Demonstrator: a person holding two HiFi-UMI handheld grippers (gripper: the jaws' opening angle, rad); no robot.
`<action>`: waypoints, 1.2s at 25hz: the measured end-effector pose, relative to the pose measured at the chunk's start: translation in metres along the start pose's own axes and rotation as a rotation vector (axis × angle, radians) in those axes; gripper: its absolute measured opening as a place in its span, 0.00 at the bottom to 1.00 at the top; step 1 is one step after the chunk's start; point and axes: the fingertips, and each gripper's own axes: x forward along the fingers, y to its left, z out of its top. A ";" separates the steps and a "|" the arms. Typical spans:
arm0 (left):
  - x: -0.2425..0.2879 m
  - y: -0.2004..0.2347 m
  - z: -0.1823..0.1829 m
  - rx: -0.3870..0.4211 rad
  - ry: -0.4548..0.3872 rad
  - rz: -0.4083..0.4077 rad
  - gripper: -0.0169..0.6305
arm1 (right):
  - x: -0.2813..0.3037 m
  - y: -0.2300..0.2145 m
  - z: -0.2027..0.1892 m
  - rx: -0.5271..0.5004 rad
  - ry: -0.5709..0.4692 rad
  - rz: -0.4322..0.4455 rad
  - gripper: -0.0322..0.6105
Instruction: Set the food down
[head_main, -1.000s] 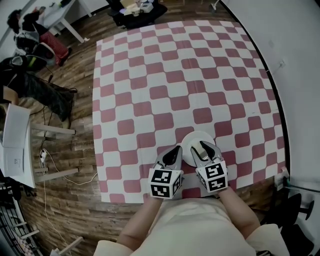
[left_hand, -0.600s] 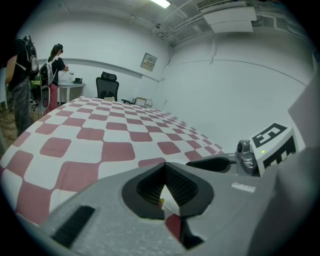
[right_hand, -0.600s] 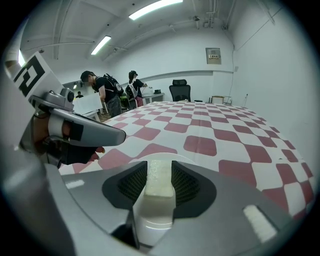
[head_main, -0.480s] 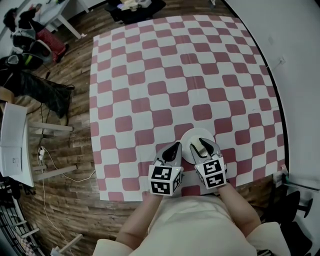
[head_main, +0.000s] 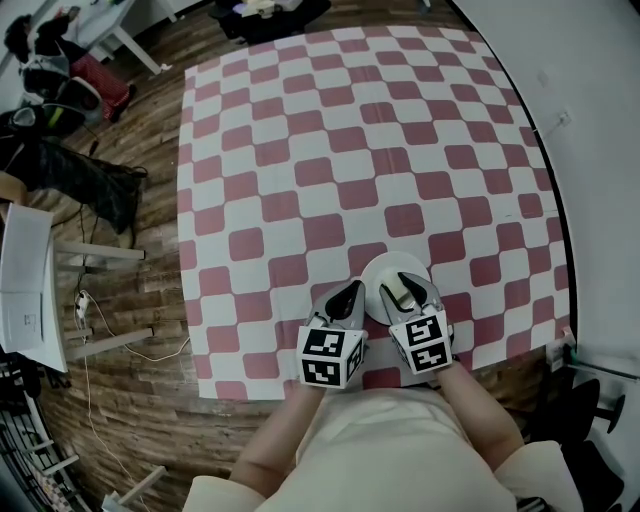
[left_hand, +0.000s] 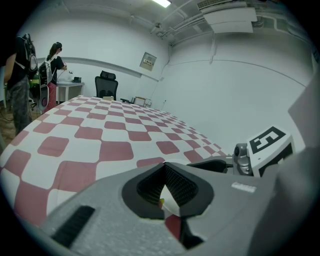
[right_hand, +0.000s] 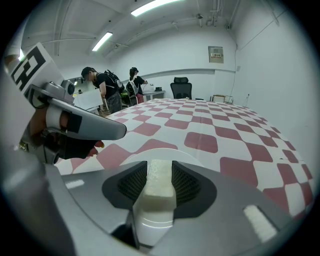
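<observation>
1. Grip state. The right gripper (head_main: 405, 293) has its jaws closed onto the pale cream rectangular block of food (right_hand: 159, 186), parted only by the block's width. The block is pinched on its two long sides and sits over the round white plate (head_main: 375, 272). I cannot tell whether its underside touches the plate yet.

2. Idle tool. The left gripper (head_main: 348, 296) has its jaws together and holds nothing. It sits just beside the plate's left rim.

3. Step in hand, as I judge it: the set-down.
- I would lower the block straight down until its bottom face rests flat near the plate's centre.
- I would open the jaws slowly and evenly. The block looks soft and may cling to one pad.
- I would lift clear vertically so the block is not dragged or tipped.

4. Surroundings. The plate stands near the front edge of the red-and-white checked tablecloth (head_main: 330, 150), and the rest of the cloth is bare. People and a black office chair (right_hand: 181, 87) are well apart, beyond the far end.

5. Obstruction. Only the left gripper crowds the plate; I would hold it steady or ease it leftward before release.
</observation>
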 end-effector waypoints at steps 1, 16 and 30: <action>0.000 0.000 0.000 0.001 0.000 -0.001 0.04 | 0.000 0.000 0.000 0.001 0.000 0.000 0.30; -0.008 -0.006 0.000 0.009 -0.013 -0.006 0.04 | -0.004 0.007 -0.001 0.000 -0.005 0.006 0.31; -0.018 -0.016 -0.002 0.021 -0.024 -0.012 0.04 | -0.022 0.006 0.005 0.031 -0.049 -0.022 0.31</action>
